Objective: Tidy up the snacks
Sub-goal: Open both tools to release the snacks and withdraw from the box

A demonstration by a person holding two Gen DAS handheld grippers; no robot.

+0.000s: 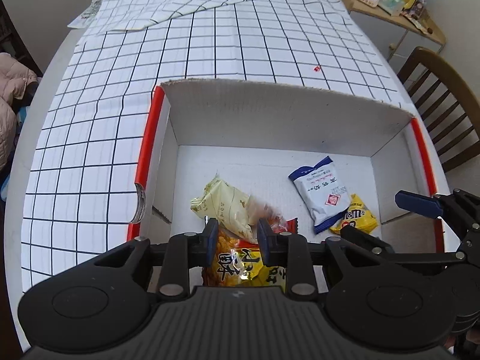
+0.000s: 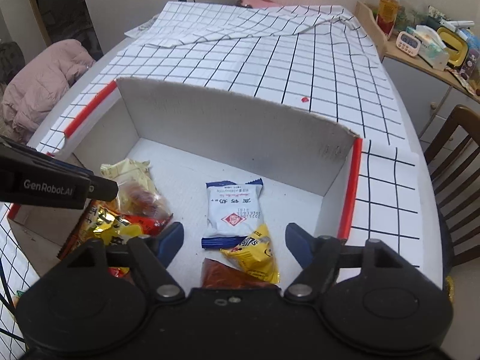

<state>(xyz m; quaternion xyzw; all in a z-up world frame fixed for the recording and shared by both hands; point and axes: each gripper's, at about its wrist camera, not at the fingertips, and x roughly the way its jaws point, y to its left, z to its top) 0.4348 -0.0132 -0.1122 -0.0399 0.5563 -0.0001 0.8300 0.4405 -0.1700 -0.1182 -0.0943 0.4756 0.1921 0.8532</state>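
The pale yellow packet (image 1: 223,207) sits low and centre in the left wrist view, inside the white box (image 1: 270,120), between the left gripper (image 1: 237,234)'s half-parted fingers — whether they pinch it cannot be told. The right gripper (image 2: 234,240) hangs wide apart over the white-blue packet (image 2: 232,210) — empty. The operator would best part the fingers fully, then lift straight up clear of neighbouring snacks.

Checked tablecloth (image 1: 210,60) under cardboard box (image 1: 285,111)

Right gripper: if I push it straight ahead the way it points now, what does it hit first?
Probably the yellow M&M's bag, lying just ahead between the open right gripper fingers, with the white-and-blue packet right behind it. Depth is uncertain.
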